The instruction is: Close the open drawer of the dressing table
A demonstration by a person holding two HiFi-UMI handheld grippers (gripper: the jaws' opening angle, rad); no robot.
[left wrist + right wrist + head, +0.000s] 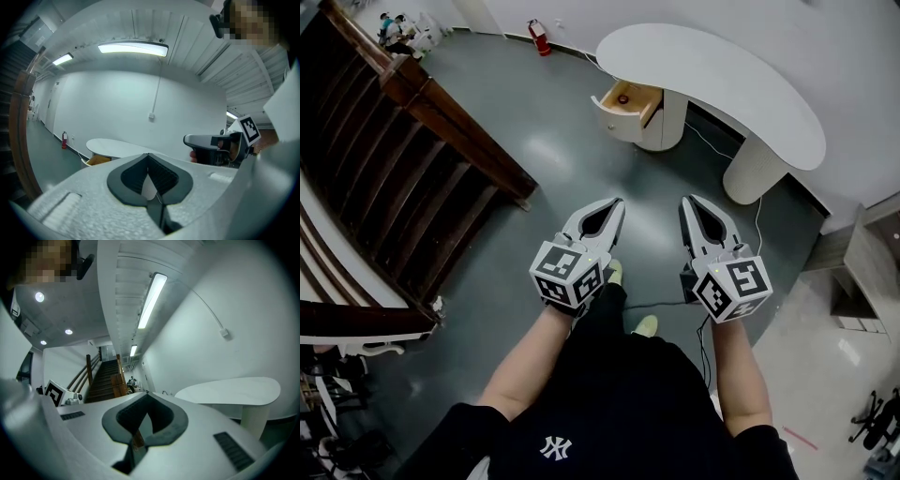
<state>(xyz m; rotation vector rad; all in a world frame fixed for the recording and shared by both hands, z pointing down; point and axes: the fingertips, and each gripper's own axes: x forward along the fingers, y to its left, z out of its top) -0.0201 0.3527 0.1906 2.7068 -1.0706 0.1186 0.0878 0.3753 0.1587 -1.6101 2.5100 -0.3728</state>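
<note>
Person (619, 403): black top, nearest the head camera; both bare forearms reach forward over the floor, one tool in each hand.
Floor (553, 159): dark grey and glossy, carrying the furniture.
Staircase (403, 159): dark wood with a brown handrail, along the floor's left edge.
Dressing table (712, 84): white, with a bean-shaped top on two rounded pedestals, standing at the floor's far edge against the white wall.
Drawer (628, 105): the task's thing, under the left end of the dressing table's top, in the left pedestal. It stands pulled well out. Its front panel is white and rounded, its inside light brown wood, with a small dark round item lying in it that is too small to tell.
Left gripper (617, 202): white, with a marker cube at its back, jaws pressed together with nothing between them; it points toward the dressing table and is well apart from the drawer.
Right gripper (689, 200): just beside the left one, jaws likewise met at the tips and empty, also well apart from the drawer.
Fire extinguisher (540, 37): red, at the floor's far edge by the wall, left of the dressing table.
</note>
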